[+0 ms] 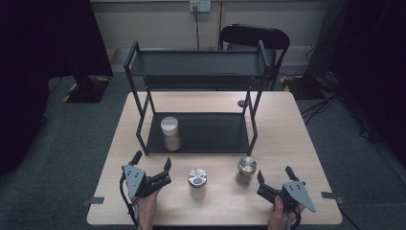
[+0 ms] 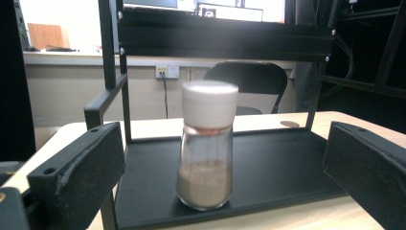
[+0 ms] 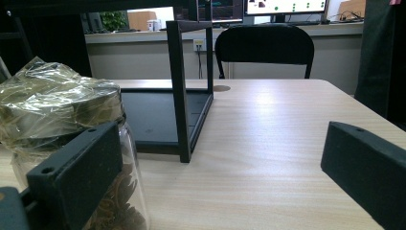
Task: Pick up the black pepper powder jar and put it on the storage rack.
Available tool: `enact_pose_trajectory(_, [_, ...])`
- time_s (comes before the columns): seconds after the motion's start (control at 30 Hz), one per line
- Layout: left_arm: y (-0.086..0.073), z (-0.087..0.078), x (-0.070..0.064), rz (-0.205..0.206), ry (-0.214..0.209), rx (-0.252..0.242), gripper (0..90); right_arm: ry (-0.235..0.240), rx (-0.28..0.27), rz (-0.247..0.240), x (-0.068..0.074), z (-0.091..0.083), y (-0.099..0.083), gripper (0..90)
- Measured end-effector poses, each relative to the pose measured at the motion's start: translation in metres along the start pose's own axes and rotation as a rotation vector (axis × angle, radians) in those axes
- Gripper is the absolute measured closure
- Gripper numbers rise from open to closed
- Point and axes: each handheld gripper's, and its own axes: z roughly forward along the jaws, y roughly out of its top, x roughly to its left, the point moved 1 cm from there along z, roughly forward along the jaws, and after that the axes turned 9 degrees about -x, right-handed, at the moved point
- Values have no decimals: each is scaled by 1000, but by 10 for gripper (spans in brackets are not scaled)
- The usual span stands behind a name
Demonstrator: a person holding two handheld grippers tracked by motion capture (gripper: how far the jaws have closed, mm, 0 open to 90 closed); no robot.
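Jars: three. One white-capped jar [image 1: 170, 133] of brown powder on the lower shelf; one silver-lidded jar [image 1: 197, 182] and one gold-lidded jar [image 1: 246, 170] on the table [image 1: 297, 143].
Two-tier black rack [image 1: 201, 67]: one.
Chair [image 1: 254, 37]: one.
Hand-held grippers: two, the left gripper [image 1: 152, 161] and the right gripper [image 1: 275, 175].

Between my left fingers [image 2: 76, 177]: white-capped clear shaker [image 2: 207, 146], brown powder inside, on black rack [image 2: 282, 167]. Beside my right fingers [image 3: 72, 182]: clear jar [image 3: 62, 139], gold-wrapped lid. Pale wood table [image 3: 268, 158].
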Motion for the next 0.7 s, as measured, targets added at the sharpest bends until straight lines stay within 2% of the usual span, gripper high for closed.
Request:
enact_pose_trajectory(0.2, [-13,-6,-1,15,3,-4,0,1,-1,-3,0,0,0,0])
enact_pose_trajectory(0.37, [-25,-14,1,27,3,16,0,2,-4,-2,0,-1,-1,0])
enact_pose_trajectory(0.43, [-30,-16,2,11,6,28,0,3,-4,-4,0,-1,-1,0])
enact_pose_trajectory(0.53, [-37,-17,2,12,12,26,0,4,-6,-4,0,-1,-1,0])
enact_pose_trajectory(0.7, [-39,-17,2,27,8,21,0,2,-6,-4,0,-1,-1,0])
